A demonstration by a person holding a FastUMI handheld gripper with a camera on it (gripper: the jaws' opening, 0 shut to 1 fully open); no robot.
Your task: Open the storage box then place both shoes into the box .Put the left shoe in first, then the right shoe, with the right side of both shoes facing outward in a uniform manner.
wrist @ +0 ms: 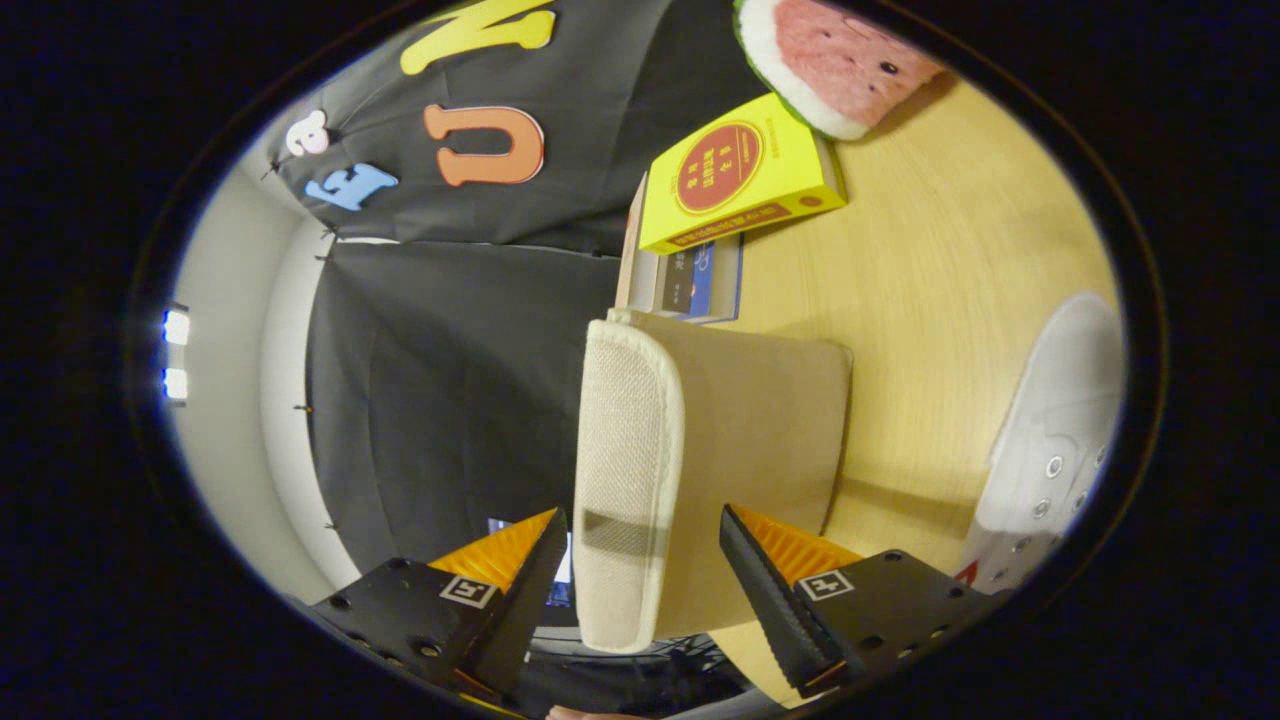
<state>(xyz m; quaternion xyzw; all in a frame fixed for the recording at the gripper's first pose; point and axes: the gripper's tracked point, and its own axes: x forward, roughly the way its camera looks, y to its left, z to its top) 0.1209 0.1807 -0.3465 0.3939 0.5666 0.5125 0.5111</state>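
Note:
A beige fabric storage box [770,420] stands on the wooden table [950,250]. Its mesh lid [625,450] is down on the box, and the view is turned on its side. My gripper [640,515] is open, and the near edge of the lid lies between its two fingers. The left finger [520,580] is close beside the lid's outer face. The right finger [770,590] stands a little apart, over the box's side. One white lace-up shoe [1050,450] lies on the table beyond the right finger, only partly in sight.
Behind the box lies a stack of books, with a yellow one [740,170] on top and a blue one [695,280] beneath. A watermelon-slice cushion [840,60] rests past them. The black cloth wall rises behind the table's edge.

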